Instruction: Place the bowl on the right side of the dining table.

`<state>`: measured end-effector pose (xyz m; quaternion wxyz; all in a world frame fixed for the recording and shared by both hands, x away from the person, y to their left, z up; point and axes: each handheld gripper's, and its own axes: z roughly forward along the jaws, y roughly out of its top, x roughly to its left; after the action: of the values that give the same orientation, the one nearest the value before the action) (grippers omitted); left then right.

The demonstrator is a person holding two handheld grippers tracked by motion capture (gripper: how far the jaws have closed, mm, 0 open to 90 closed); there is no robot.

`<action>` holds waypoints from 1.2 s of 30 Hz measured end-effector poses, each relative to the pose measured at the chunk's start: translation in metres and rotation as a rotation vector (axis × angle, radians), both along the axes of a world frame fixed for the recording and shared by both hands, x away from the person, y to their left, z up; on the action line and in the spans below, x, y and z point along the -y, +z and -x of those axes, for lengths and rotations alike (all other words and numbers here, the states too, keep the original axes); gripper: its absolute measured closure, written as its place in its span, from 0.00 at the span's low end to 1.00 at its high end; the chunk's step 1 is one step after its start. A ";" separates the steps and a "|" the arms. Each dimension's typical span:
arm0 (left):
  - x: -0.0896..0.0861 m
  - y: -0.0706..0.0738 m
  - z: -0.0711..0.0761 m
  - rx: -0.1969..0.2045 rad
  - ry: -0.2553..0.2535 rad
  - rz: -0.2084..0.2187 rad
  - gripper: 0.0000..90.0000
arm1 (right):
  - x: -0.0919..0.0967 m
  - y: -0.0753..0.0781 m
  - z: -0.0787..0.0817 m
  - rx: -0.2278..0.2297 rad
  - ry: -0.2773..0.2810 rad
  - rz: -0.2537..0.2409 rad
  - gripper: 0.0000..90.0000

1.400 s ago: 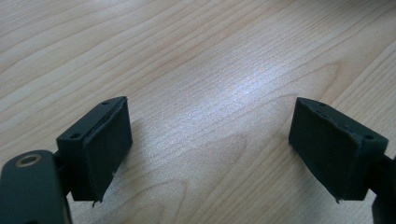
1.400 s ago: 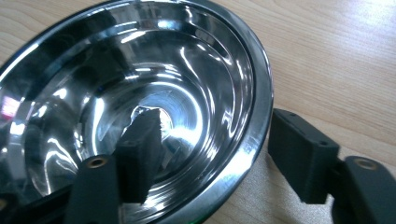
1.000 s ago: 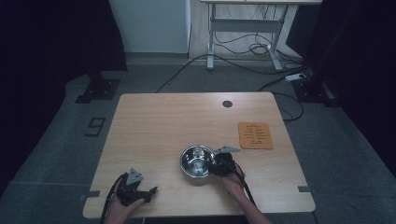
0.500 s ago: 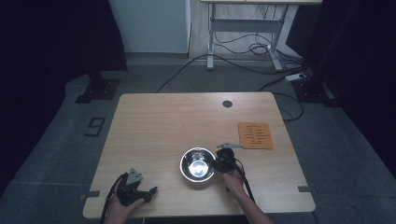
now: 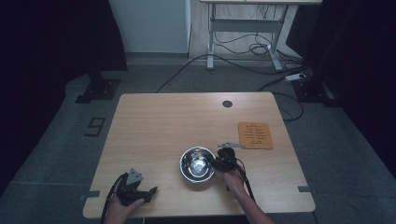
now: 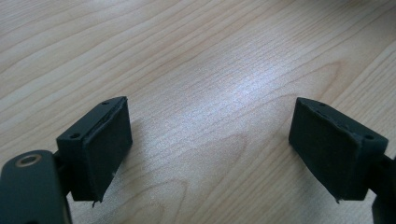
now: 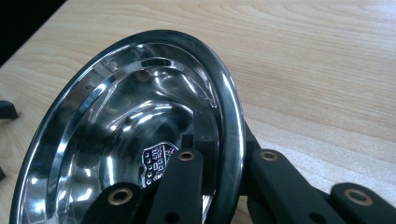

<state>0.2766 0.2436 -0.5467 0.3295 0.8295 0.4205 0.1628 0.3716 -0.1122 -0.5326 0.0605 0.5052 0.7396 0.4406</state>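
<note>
A shiny steel bowl sits on the wooden table, near its front middle. My right gripper comes at the bowl from the right and is shut on its rim. In the right gripper view one jaw lies inside the bowl and the other outside, with the rim pinched between them at my right gripper. My left gripper rests at the front left of the table, apart from the bowl. It stands open with only bare wood between its pads.
An orange-brown card lies to the right, just behind the right gripper. A small dark round hole marks the table's far edge. Cables and a desk frame are on the floor beyond the table.
The bowl has shifted slightly toward the front edge with the right gripper at its rim. The left gripper has stayed where it was.
</note>
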 end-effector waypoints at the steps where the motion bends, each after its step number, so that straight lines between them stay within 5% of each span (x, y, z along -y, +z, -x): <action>1: 0.000 0.000 0.000 0.000 0.000 0.000 0.14 | 0.001 0.001 0.000 0.001 -0.003 -0.004 0.96; 36: 0.000 0.000 0.000 0.000 -0.002 0.000 0.14 | 0.028 0.031 0.001 0.076 -0.034 -0.098 0.95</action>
<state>0.2768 0.2437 -0.5467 0.3298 0.8299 0.4198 0.1623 0.3710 -0.1398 -0.5014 0.0712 0.5027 0.7057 0.4943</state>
